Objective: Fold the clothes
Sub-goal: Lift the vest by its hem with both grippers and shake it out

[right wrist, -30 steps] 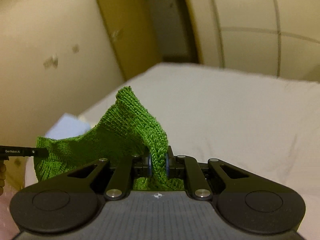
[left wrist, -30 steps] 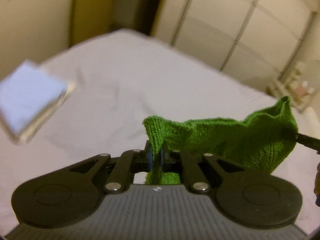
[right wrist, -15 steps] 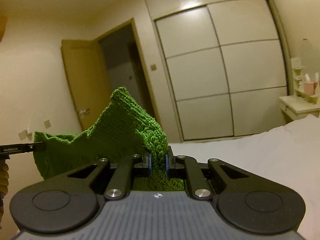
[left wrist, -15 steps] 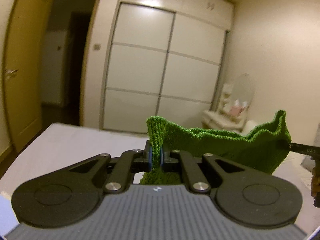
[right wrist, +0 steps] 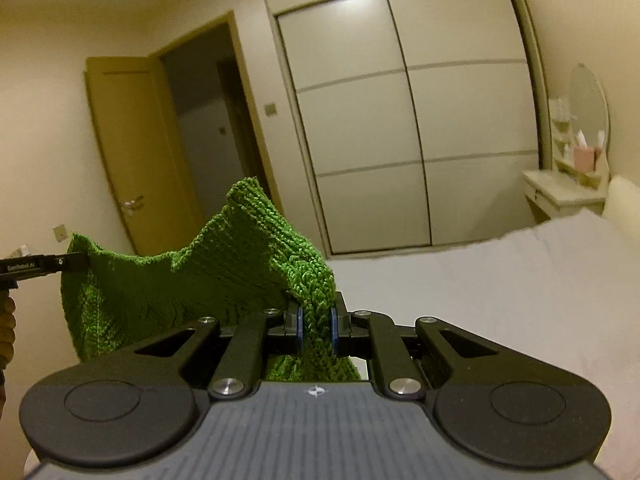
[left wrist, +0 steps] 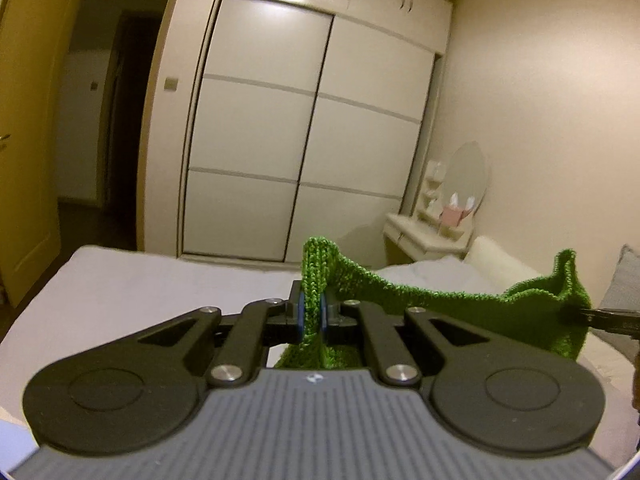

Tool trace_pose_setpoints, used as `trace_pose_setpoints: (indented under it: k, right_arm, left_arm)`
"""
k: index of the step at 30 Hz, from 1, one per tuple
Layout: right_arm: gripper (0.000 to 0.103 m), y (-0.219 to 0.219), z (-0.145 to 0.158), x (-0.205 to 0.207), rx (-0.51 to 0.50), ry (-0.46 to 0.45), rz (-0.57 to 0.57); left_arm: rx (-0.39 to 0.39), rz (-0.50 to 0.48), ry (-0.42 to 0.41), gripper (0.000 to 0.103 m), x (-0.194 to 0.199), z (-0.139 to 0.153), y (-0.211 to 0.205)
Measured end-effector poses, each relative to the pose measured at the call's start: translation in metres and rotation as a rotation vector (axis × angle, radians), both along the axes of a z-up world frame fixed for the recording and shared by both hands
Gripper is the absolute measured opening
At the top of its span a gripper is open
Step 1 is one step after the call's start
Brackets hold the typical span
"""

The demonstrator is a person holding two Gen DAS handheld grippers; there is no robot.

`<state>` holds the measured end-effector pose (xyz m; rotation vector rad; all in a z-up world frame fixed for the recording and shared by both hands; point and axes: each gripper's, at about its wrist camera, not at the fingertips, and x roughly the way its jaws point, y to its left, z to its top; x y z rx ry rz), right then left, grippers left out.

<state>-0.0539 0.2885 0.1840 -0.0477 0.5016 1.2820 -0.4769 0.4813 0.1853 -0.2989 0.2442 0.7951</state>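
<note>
A green knitted garment [left wrist: 460, 308] hangs stretched between my two grippers above the white bed [left wrist: 140, 292]. My left gripper [left wrist: 312, 314] is shut on one corner of it. The far corner, at the right edge of the left wrist view, is pinched by my right gripper's fingers [left wrist: 608, 317]. In the right wrist view my right gripper [right wrist: 316, 330] is shut on a thick fold of the green knit [right wrist: 192, 288], and the left gripper's fingers [right wrist: 44, 266] hold the other corner at far left. The cloth below the grippers is hidden.
The white bed [right wrist: 500, 300] spreads out below. Behind it stand a sliding-door wardrobe [left wrist: 304, 132], an open door [right wrist: 128, 152] on the left, and a small dressing table with an oval mirror [left wrist: 452, 208] on the right. A grey pillow [left wrist: 624, 280] lies at far right.
Both grippers have lifted and tilted up with the green knit: the views swung from the bed surface to the room. The garment is now pulled straighter between them.
</note>
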Motion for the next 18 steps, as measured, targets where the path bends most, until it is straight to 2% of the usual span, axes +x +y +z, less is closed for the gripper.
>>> trace_pose_setpoints:
  k: [4, 8, 12, 15, 18]
  right_arm:
    - [0.012, 0.026, -0.006, 0.003, -0.003, 0.002, -0.012]
    - [0.012, 0.023, 0.010, 0.005, 0.091, -0.023, -0.025]
    - [0.014, -0.003, 0.023, 0.014, 0.201, -0.021, 0.005]
    - [0.015, -0.037, 0.004, 0.015, 0.189, -0.017, 0.052]
    - [0.017, -0.076, -0.038, 0.007, 0.109, 0.010, 0.089]
  left_arm:
    - [0.033, 0.021, 0.019, 0.005, 0.015, 0.001, 0.015]
    - [0.097, 0.032, 0.003, 0.005, 0.021, 0.014, 0.017]
    - [0.172, 0.028, -0.070, 0.005, 0.003, 0.034, -0.021]
    - [0.196, 0.021, -0.068, 0.005, -0.016, 0.020, -0.067]
    - [0.147, 0.014, -0.002, 0.005, -0.034, -0.028, -0.126]
